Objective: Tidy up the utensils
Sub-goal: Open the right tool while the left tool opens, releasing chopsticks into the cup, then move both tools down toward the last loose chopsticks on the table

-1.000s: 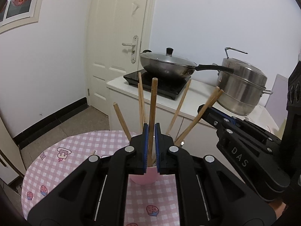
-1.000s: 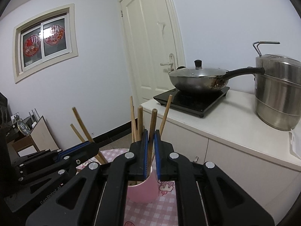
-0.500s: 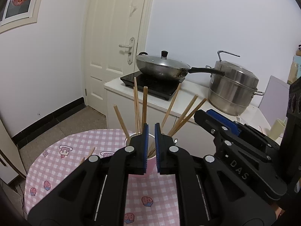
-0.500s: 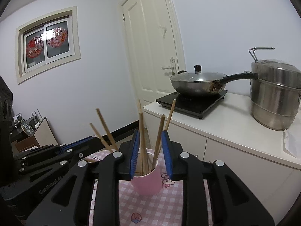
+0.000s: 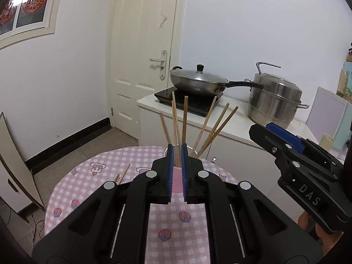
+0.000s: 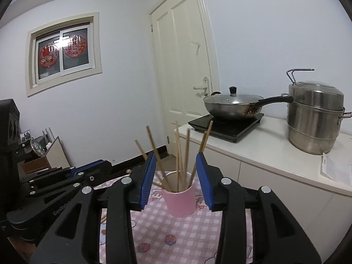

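A pink cup (image 6: 180, 200) stands on the pink checked tablecloth (image 6: 176, 231) and holds several wooden chopsticks (image 6: 187, 149) that fan out. My right gripper (image 6: 176, 160) is drawn back from the cup; its jaws are opening and nothing is between them. In the left wrist view the cup (image 5: 177, 182) shows only through the slit of my left gripper (image 5: 177, 154), which is shut on nothing, with the chopsticks (image 5: 184, 121) beyond its tips. Loose chopsticks (image 5: 123, 171) lie on the cloth to the left. The right gripper (image 5: 272, 132) reaches in from the right.
Behind the table runs a white counter (image 6: 264, 149) with an induction hob (image 6: 226, 125), a lidded wok (image 6: 233, 105) and a steel steamer pot (image 6: 314, 118). A cream door (image 5: 143, 44) is at the back. A board (image 5: 13, 165) leans at the left.
Both grippers have pulled back from the cup. The right jaws let go of a chopstick and spread apart. The chopstick seen between the left pads now stands in the cup.
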`<action>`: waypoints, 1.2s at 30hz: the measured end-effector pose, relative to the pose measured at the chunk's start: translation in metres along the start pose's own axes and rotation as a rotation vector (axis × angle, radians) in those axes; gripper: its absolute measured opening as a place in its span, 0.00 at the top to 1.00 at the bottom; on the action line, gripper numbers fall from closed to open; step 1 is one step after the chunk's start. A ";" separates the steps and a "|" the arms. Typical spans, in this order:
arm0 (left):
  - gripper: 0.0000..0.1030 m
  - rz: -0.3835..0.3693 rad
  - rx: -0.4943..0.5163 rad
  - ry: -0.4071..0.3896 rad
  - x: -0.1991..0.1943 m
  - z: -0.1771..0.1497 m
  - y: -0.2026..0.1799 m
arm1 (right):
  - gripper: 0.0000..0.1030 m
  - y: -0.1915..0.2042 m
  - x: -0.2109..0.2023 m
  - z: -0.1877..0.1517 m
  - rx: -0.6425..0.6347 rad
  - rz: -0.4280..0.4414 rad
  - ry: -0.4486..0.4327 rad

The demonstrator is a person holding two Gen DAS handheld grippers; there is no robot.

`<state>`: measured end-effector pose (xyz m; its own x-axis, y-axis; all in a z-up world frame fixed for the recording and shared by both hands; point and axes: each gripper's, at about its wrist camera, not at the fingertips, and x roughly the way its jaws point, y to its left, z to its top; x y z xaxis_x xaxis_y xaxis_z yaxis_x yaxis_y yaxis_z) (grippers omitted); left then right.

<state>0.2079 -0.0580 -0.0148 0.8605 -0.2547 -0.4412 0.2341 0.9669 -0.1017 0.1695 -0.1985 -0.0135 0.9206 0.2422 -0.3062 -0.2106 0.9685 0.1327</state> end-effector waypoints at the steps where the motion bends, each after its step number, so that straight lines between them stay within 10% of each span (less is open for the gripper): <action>1: 0.92 0.004 0.000 -0.005 -0.005 -0.001 0.001 | 0.63 0.004 -0.003 -0.002 -0.004 0.004 0.000; 5: 0.56 0.020 -0.010 -0.042 -0.027 -0.009 0.006 | 0.62 0.017 -0.013 -0.008 -0.017 0.018 0.001; 14: 0.34 0.109 0.021 -0.142 -0.071 -0.025 0.018 | 0.58 0.047 -0.031 -0.023 -0.047 0.029 -0.013; 25: 0.21 0.224 0.004 -0.147 -0.086 -0.044 0.070 | 0.49 0.080 -0.019 -0.044 -0.056 0.054 0.036; 36: 0.21 0.188 -0.017 0.018 -0.052 -0.069 0.139 | 0.47 0.114 0.039 -0.080 -0.068 0.066 0.190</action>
<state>0.1642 0.0911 -0.0671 0.8803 -0.0697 -0.4694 0.0624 0.9976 -0.0312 0.1551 -0.0742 -0.0863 0.8270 0.3051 -0.4723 -0.2956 0.9504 0.0963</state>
